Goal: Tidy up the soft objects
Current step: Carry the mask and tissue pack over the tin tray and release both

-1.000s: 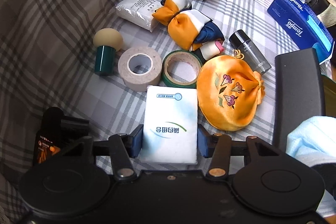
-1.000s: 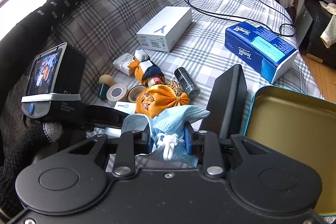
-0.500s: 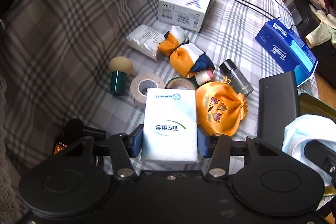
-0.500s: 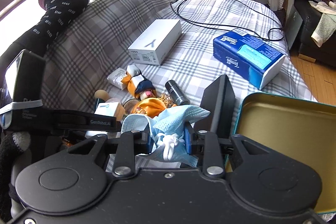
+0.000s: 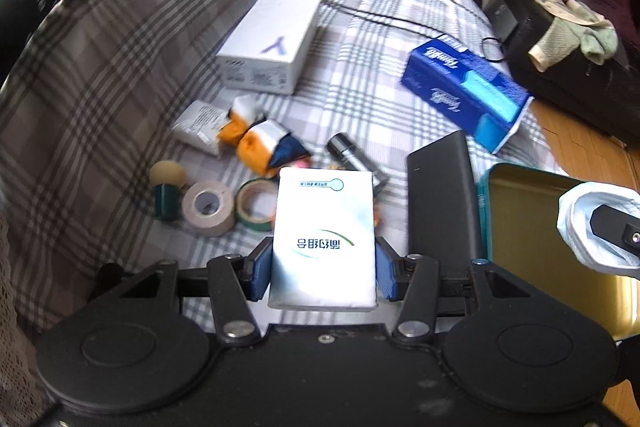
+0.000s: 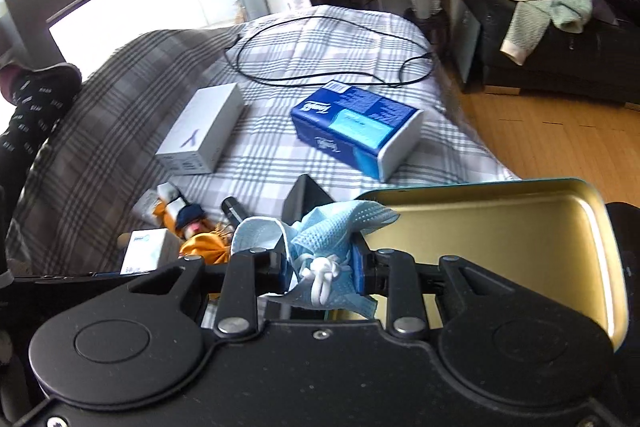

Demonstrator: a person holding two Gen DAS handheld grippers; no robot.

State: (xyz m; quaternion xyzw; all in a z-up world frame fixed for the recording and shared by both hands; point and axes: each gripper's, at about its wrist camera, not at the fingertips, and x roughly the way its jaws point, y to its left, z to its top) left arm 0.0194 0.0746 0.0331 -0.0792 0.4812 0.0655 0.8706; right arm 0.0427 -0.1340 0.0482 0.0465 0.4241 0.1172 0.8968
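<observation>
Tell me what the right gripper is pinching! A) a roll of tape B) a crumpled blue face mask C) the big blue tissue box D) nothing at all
B: the right gripper is shut on a crumpled blue face mask, with its white ear loops bunched between the pads, near the open gold tin.

surface: plaid bed [image 5: 120, 75] | on it: white box [image 5: 272, 43], blue tissue pack [image 5: 460, 91], tape rolls [image 5: 208, 207]
</observation>
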